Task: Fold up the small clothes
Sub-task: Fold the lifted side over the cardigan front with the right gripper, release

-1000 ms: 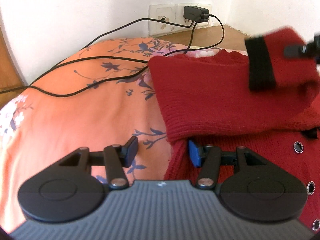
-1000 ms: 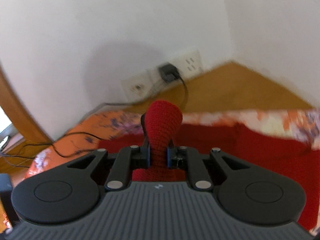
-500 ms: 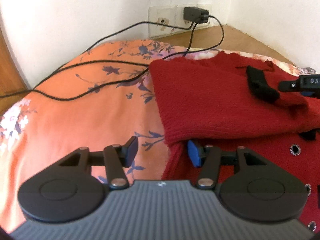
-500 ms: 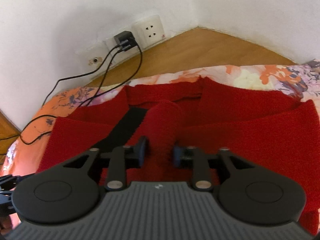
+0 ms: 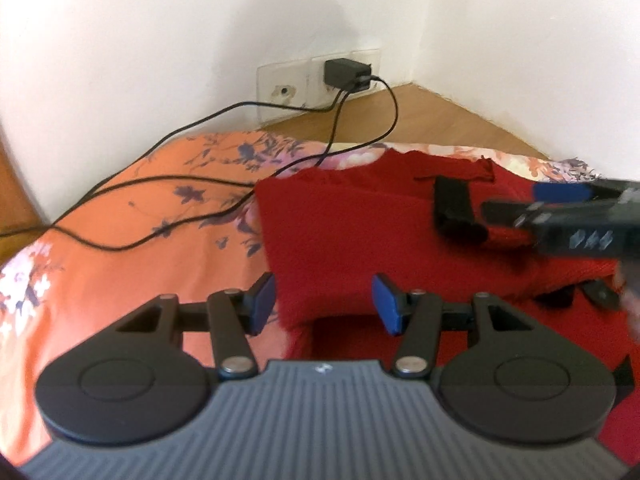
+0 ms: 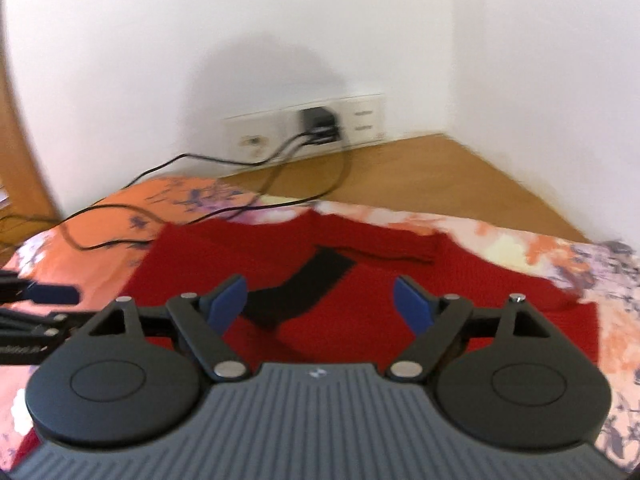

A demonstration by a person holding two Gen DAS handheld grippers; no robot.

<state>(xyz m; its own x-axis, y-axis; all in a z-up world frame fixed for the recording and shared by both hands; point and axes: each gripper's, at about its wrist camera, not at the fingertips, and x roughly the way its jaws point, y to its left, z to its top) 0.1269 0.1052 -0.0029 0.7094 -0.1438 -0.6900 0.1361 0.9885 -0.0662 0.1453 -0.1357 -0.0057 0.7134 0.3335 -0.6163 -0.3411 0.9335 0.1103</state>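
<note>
A red knit cardigan [image 5: 340, 232] [image 6: 460, 292] lies flat on an orange floral bedspread [image 5: 140, 264]. Its sleeve with a black cuff [image 5: 454, 210] [image 6: 316, 284] rests folded across the body. My left gripper [image 5: 325, 305] hovers open above the cardigan's folded left edge, its blue pads clear of the cloth. My right gripper [image 6: 320, 306] has its jaws opening wide just behind the cuff, with nothing pressed between the pads. In the left wrist view, the right gripper [image 5: 512, 202] reaches in from the right beside the cuff. At the left edge of the right wrist view is the left gripper [image 6: 52, 294].
Black cables [image 5: 168, 178] trail over the bedspread from a charger [image 5: 346, 74] plugged into a wall socket [image 6: 360, 120]. A wooden surface [image 6: 420, 176] runs behind the bed into the corner of white walls. The bedspread [image 6: 560, 264] stretches right of the cardigan.
The right gripper carried the sleeve down across the cardigan, let it go and opened wide, drawing back. The left gripper rose a little above the folded edge.
</note>
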